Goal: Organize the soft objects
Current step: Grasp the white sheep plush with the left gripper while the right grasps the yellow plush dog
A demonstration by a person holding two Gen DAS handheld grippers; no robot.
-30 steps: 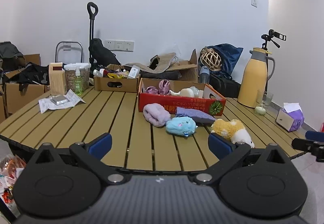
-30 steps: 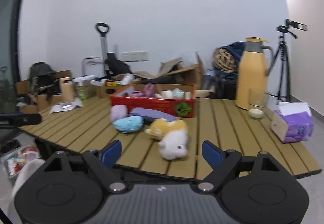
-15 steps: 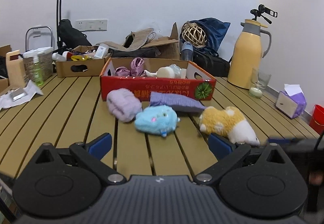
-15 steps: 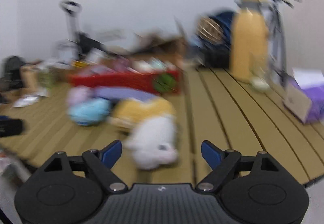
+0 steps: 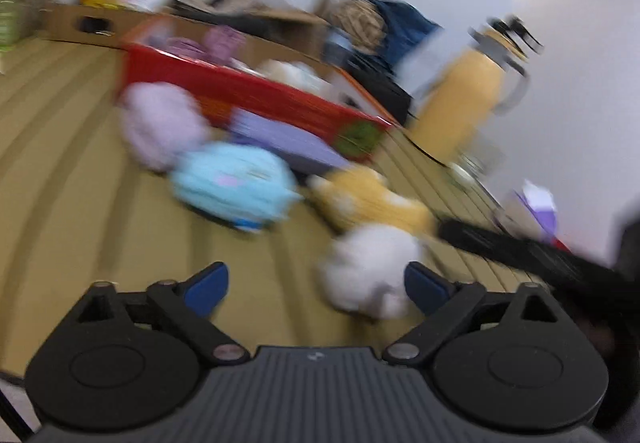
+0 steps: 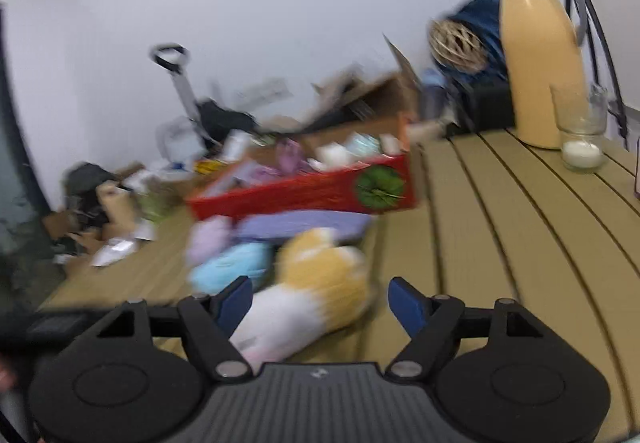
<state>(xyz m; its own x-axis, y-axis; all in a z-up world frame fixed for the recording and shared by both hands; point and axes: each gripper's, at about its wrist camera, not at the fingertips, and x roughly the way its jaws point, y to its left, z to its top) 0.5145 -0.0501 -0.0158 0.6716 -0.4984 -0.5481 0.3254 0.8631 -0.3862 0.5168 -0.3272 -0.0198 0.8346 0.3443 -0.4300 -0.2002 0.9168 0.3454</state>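
Both feeds are motion-blurred, so I read shapes more than detail. My left gripper [image 5: 316, 285] has its jaws wide but closing; the yellow-and-white plush [image 5: 372, 243] sits just ahead w/ its white end near the right blue pad, not pinched as far as I can tell. My right gripper [image 6: 320, 301] is also closing, jaws narrower, and the same plush [image 6: 316, 295] lies between the pads w/o either pressing it.

Left view only: the lilac plush [image 5: 160, 123] in full, rounded and fuzzy, the blue plush [image 5: 232, 187] w/ a pink patch, and a dark bar [image 5: 520, 247] coming in from the right, prob. the other gripper, can't tell for sure. A purple tissue box [image 5: 538, 209] is at the far table edge.

Right view only: the glass jar [image 6: 580, 135] w/ something white in it, beside the smooth yellow jug [image 6: 540, 67], plus floor clutter at left.

Both show the red cardboard box [image 6: 312, 191] w/ soft items inside, the flat purple pad [image 6: 300, 223] leaning by its front, and the slatted tan table [image 6: 500, 243]. All loose plush lie on the table, just in front of the box.
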